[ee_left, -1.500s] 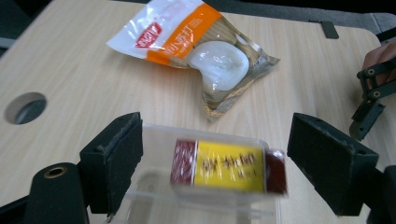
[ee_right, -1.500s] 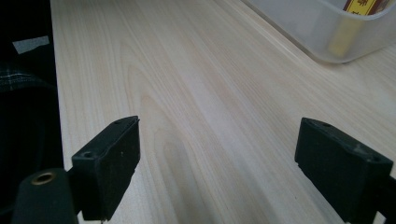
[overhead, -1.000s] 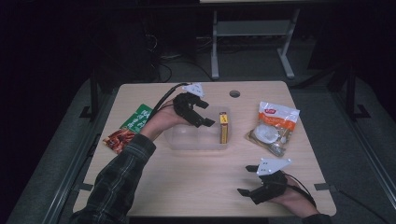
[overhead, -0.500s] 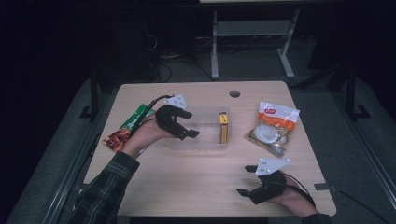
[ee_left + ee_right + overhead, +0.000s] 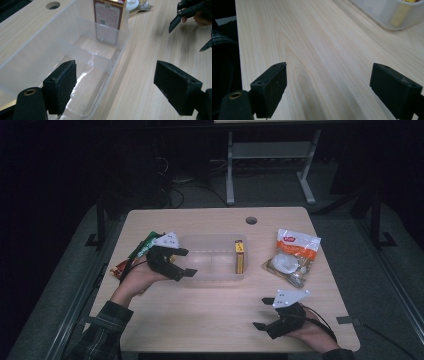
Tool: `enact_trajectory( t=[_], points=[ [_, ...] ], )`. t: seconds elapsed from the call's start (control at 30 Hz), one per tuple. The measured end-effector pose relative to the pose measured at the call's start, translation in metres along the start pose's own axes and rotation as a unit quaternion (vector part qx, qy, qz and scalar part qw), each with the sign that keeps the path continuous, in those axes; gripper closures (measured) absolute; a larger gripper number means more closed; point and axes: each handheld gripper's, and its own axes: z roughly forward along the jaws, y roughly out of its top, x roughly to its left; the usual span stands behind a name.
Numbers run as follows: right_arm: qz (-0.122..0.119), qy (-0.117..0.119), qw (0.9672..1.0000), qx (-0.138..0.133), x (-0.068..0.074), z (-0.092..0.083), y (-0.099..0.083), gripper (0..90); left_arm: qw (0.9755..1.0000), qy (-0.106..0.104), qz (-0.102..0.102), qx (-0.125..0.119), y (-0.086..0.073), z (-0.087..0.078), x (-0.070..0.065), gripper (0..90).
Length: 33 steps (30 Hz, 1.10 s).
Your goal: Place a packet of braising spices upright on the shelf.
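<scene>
A clear plastic container (image 5: 210, 238) lies mid-table with a yellow and red box (image 5: 239, 256) standing at its right end. My left gripper (image 5: 190, 262) is open at the container's left end. In the left gripper view the left gripper (image 5: 117, 87) straddles the container (image 5: 37, 50) wall, one jaw over the inside and one over the table, with the box (image 5: 108, 20) farther along. Near the front edge my right gripper (image 5: 260, 313) is open and holds nothing. The right gripper view has the right gripper (image 5: 329, 90) over bare wood, the container (image 5: 384, 15) corner beyond.
A white and orange snack bag (image 5: 295, 255) lies right of the container. Green (image 5: 144, 246) and red (image 5: 119, 268) packets lie at the table's left edge. A cable hole (image 5: 251, 220) sits near the far edge. A plaid sleeve (image 5: 220, 40) borders the right gripper view.
My left gripper has moved left and toward the person, from above the container's middle to its left end. The right gripper has stayed put.
</scene>
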Motion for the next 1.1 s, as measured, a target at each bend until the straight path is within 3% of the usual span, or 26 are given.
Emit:
enact_trajectory(
  t=[0.27, 0.53, 0.73, 0.87, 1.0, 1.1],
  points=[
    [0.006, 0.0, 1.0, 0.005, 0.0, 0.002, 0.0, 13.7, 0.999, 0.031, -0.022, -0.022, -0.022, -0.024, 0.006, 20.4],
    [0.009, -0.003, 0.9999, 0.005, -0.001, 0.001, 0.0, 13.6, 0.9945, 0.079, -0.064, -0.025, -0.059, -0.044, 0.029, 34.6],
    [0.008, -0.004, 0.9999, 0.005, -0.001, 0.002, 0.0, 13.7, 0.9866, 0.122, -0.106, -0.017, -0.088, -0.048, 0.054, 55.4],
    [0.006, -0.004, 1.0, 0.005, -0.002, 0.002, -0.001, 13.6, 0.9812, 0.149, -0.123, -0.006, -0.101, -0.052, 0.073, 55.3],
    [0.007, -0.004, 1.0, 0.005, -0.003, 0.002, -0.001, 13.6, 0.975, 0.169, -0.142, -0.023, -0.109, -0.056, 0.086, 55.2],
    [0.012, -0.006, 0.9999, 0.008, -0.003, 0.003, -0.001, 13.7, 0.9732, 0.18, -0.143, -0.006, -0.115, -0.058, 0.097, 52.9]
  ],
)
